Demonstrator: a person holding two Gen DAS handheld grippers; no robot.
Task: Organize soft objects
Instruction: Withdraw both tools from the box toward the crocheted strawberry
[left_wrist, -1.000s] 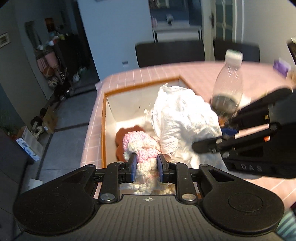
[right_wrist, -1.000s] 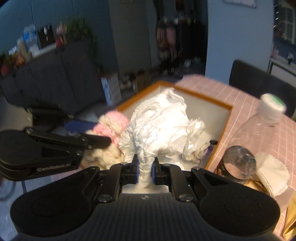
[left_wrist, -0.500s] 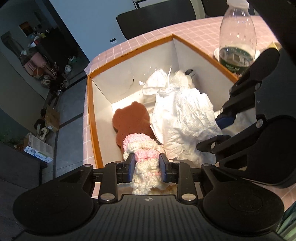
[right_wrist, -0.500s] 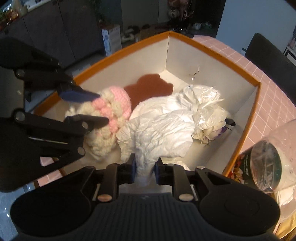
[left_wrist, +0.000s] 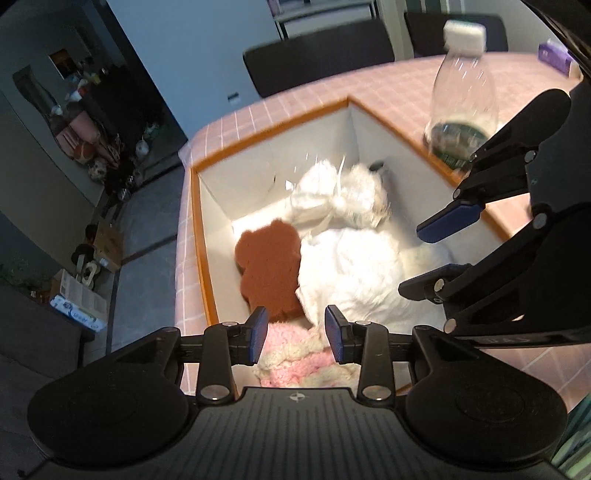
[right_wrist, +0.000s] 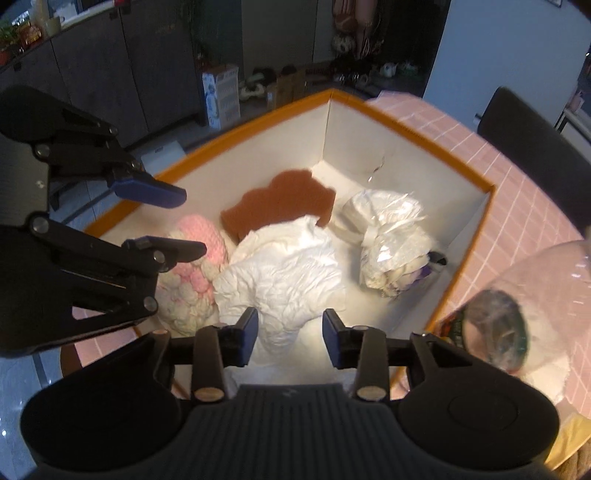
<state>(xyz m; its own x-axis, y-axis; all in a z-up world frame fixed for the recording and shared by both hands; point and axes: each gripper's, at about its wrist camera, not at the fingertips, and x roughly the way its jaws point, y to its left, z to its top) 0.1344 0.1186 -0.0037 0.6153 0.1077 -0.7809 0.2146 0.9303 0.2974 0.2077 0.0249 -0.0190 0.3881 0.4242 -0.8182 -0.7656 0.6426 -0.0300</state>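
A white box with an orange rim (left_wrist: 266, 142) (right_wrist: 424, 142) stands on the pink checked table. In it lie a pink and cream knitted toy (left_wrist: 295, 356) (right_wrist: 195, 273), a crumpled white cloth (left_wrist: 354, 273) (right_wrist: 284, 273), a brown bear-shaped sponge (left_wrist: 269, 266) (right_wrist: 280, 203) and a knotted white plastic bag (left_wrist: 340, 199) (right_wrist: 388, 236). My left gripper (left_wrist: 295, 338) (right_wrist: 170, 218) is open above the knitted toy. My right gripper (right_wrist: 290, 338) (left_wrist: 439, 251) is open above the white cloth. Neither holds anything.
A clear plastic bottle (left_wrist: 461, 96) (right_wrist: 524, 306) stands on the table just right of the box, on white tissue (right_wrist: 543, 369). Dark chairs (left_wrist: 317, 51) stand behind the table. The floor at the left holds boxes (left_wrist: 79, 302) and clutter.
Both grippers opened and let go: the knitted toy and the white cloth now lie in the box. Both grippers have risen slightly above them.
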